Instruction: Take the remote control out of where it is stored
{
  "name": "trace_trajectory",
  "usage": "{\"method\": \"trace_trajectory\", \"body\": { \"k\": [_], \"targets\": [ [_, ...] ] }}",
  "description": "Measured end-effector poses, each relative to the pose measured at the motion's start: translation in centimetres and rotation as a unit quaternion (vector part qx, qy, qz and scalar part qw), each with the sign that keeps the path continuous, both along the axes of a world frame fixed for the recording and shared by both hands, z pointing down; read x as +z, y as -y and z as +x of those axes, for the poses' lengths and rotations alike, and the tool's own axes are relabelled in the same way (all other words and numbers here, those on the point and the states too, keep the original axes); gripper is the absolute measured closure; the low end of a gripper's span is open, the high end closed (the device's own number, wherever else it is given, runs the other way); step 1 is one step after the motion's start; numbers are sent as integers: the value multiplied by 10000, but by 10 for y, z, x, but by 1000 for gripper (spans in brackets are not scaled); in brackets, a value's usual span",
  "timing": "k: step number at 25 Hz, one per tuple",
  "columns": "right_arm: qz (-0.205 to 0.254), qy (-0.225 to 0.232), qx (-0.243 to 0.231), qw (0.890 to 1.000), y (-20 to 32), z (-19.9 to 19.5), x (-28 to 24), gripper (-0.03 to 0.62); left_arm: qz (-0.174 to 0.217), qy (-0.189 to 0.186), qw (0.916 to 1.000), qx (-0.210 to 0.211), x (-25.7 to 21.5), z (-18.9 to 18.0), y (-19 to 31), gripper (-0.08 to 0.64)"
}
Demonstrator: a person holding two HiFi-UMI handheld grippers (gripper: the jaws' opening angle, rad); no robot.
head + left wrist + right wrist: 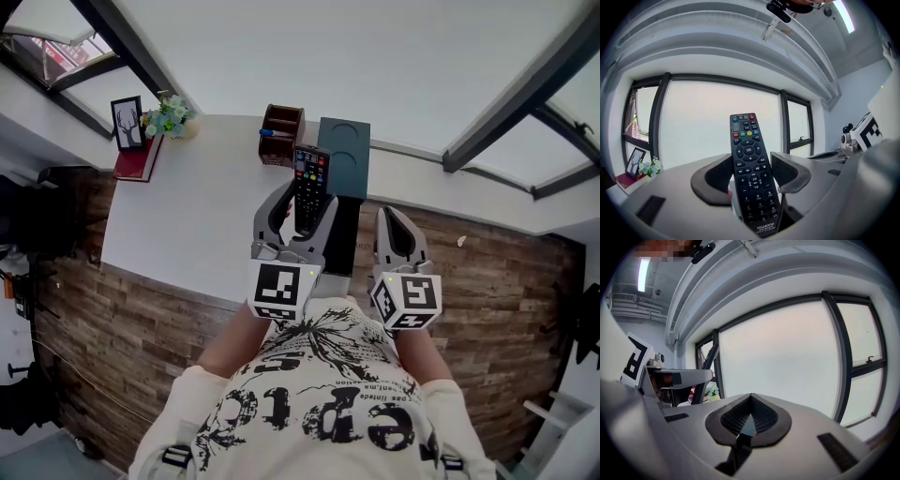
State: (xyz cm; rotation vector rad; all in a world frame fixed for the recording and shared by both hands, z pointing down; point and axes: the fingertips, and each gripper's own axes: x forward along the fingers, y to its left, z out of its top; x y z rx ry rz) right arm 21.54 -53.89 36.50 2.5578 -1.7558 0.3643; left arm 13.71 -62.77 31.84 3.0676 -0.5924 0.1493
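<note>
1. Remote control (749, 159): clear of any holder and held in the air over the white table (178, 216), button face towards the person. It is near the brown organiser (281, 131) and the teal box (343, 155).
2. Handling, judged: a light, rigid plastic bar. The smooth sides may slip, and the long free end could pivot. Best held by the long edges near mid-length, off the buttons.
3. Left gripper (306, 195): clamped on the remote's long edges, low at the number pad.
4. Right gripper (751, 414): jaws pressed together with nothing between them, alongside the left.
</note>
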Motion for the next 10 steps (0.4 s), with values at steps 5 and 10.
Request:
{"method": "trace_trajectory", "body": {
  "k": [5, 10],
  "targets": [
    [23, 127, -39, 9999, 1, -1, 2, 591, -86, -15, 10000, -14, 3, 1, 1, 296],
    [17, 85, -81, 9999, 3, 0, 1, 591, -81, -54, 9999, -31, 2, 2, 2, 298]
  ]
}}
